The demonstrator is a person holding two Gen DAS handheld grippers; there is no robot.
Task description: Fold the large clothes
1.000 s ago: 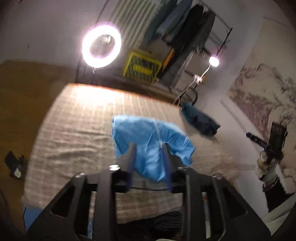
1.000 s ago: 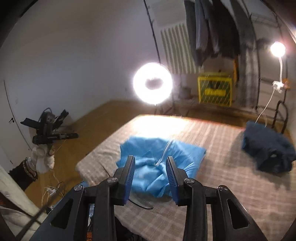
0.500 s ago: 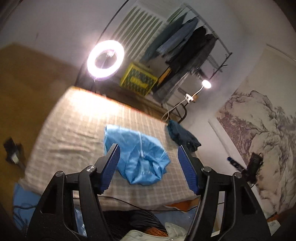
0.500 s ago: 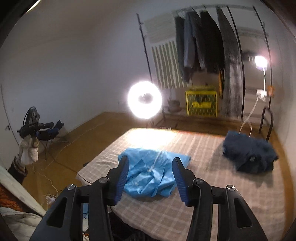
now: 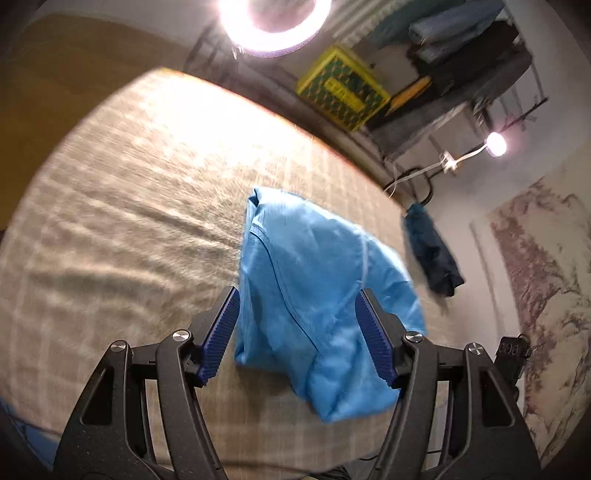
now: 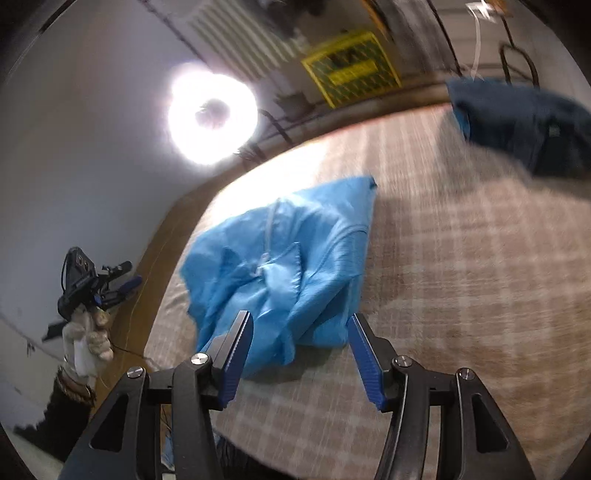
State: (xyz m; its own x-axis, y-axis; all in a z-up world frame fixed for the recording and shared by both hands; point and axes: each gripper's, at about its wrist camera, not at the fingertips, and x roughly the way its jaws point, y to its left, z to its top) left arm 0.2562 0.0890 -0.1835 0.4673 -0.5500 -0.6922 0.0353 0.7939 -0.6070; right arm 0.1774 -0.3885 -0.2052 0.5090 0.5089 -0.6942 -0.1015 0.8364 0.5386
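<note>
In the left wrist view, the bed (image 5: 122, 229) with its beige checked cover fills the left half, and the crumpled light blue garment (image 5: 314, 295) lies on it at centre, running from about twelve o'clock down toward five o'clock. The left gripper (image 5: 299, 332) points down at the garment with its blue-padded fingers (image 5: 221, 334) spread wide; its jaws have just been opening, and nothing is pinched between them, the cloth lying beyond the tips. At twelve o'clock a ring light (image 5: 273, 22) glares, a yellow crate (image 5: 341, 92) sits at one o'clock, and a dark blue garment (image 5: 430, 254) lies at the bed's edge at three o'clock. In the right wrist view, a gloved hand (image 6: 86, 339) at nine o'clock holds the other tool off the bed. The blue garment shows at centre, and the right gripper (image 6: 297, 354) aims at its near edge, fingers (image 6: 364, 362) moderately apart after just opening further, gripping nothing. The dark garment lies at two o'clock.
</note>
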